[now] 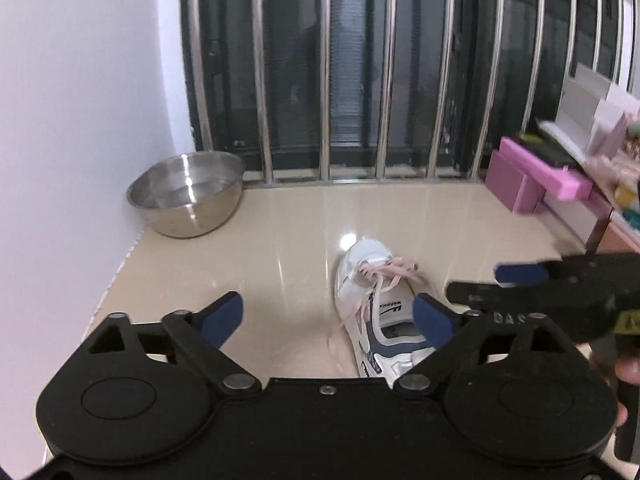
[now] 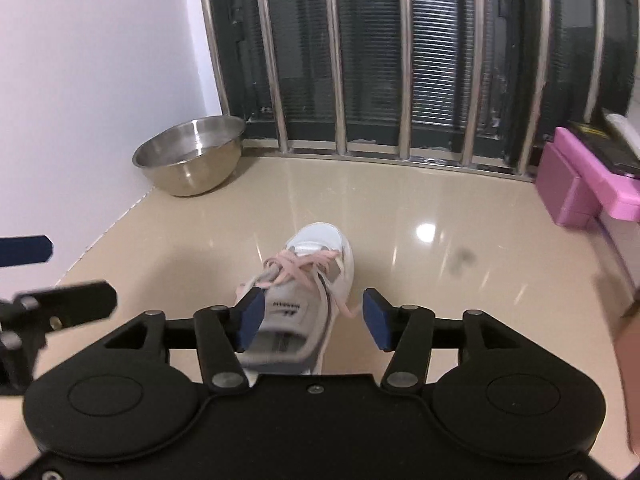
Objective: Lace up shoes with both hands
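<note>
Shoe [image 2: 308,292] standing mid-floor, toe toward barred window, pink laces [image 2: 304,266] lying loose (untied). Left gripper [image 1: 330,316] and right gripper [image 2: 314,320] both hovering released, holding nothing. Risk: pinching tongue instead of lace, dragging shoe.

Both wrist cameras sit behind their tongs, angled down over the beige tabletop [image 1: 280,220] toward the barred window [image 2: 404,60] at 12 o'clock. Each sees the sneaker [image 1: 372,304] close below, the steel bowl [image 2: 188,156] at 10 o'clock and pink boxes [image 2: 576,184] at 2 o'clock.
</note>
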`<action>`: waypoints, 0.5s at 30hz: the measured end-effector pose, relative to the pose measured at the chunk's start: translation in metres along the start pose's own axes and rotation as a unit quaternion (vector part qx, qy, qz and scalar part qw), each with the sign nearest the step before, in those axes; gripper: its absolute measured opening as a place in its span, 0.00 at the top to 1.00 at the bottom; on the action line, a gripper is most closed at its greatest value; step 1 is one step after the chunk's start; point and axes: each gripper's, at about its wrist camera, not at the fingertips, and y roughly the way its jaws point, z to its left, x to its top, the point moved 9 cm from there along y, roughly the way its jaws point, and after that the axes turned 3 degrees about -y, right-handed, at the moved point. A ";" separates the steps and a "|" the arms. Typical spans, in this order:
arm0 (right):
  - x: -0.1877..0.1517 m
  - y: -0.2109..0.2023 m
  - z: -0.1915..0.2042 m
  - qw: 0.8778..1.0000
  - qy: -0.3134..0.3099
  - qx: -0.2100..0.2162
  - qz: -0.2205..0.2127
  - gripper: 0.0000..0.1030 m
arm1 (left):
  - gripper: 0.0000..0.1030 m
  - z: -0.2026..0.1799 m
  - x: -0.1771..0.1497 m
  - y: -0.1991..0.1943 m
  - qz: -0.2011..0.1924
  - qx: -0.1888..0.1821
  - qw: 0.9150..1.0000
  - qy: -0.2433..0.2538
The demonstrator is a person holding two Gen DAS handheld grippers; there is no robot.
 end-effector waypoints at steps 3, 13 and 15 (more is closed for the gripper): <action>-0.009 -0.024 -0.002 1.000 0.012 -0.008 0.011 0.43 | 0.09 -0.004 -0.002 -0.022 -0.003 0.007 1.000 -0.002; -0.028 -0.121 0.001 0.999 -0.007 -0.047 0.007 0.34 | 0.00 -0.021 -0.004 -0.092 -0.015 0.018 1.000 -0.009; -0.031 -0.137 0.004 0.999 -0.010 -0.047 0.008 0.32 | 0.00 -0.024 -0.008 -0.102 -0.015 0.020 1.000 -0.007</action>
